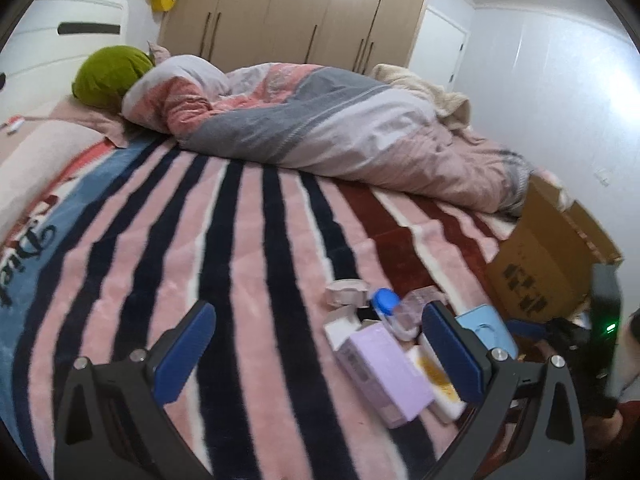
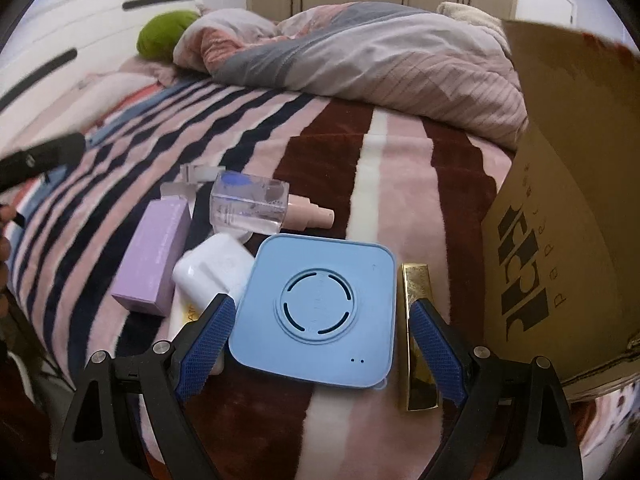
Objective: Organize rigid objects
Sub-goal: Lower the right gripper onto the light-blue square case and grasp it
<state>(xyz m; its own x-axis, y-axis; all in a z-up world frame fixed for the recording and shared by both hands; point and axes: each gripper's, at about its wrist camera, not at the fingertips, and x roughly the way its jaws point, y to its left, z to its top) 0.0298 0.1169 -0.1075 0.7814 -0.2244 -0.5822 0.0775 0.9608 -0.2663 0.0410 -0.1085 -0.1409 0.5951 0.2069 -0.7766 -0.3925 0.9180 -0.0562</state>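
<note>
Right gripper spread wide around blue square box.

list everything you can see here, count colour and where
blue box: 1, light blue, square, on the blanket between the right tool's fingers
gold bar: 1, gold, right of the blue box
white case: 1, white, left of the blue box
purple box: 1, lilac, left of the white case
clear bottle: 1, clear, pink pump, lying behind the blue box
carton: 1, brown cardboard, right edge of the bed
blanket: 1, striped pink, navy, maroon, covering the bed
duvet: 1, pink and grey, bunched at the far side
pillow: 1, green, by the headboard
wardrobe: 1, tan, far wall
left tool: open, above the blanket
right tool: open, around the blue box
</note>
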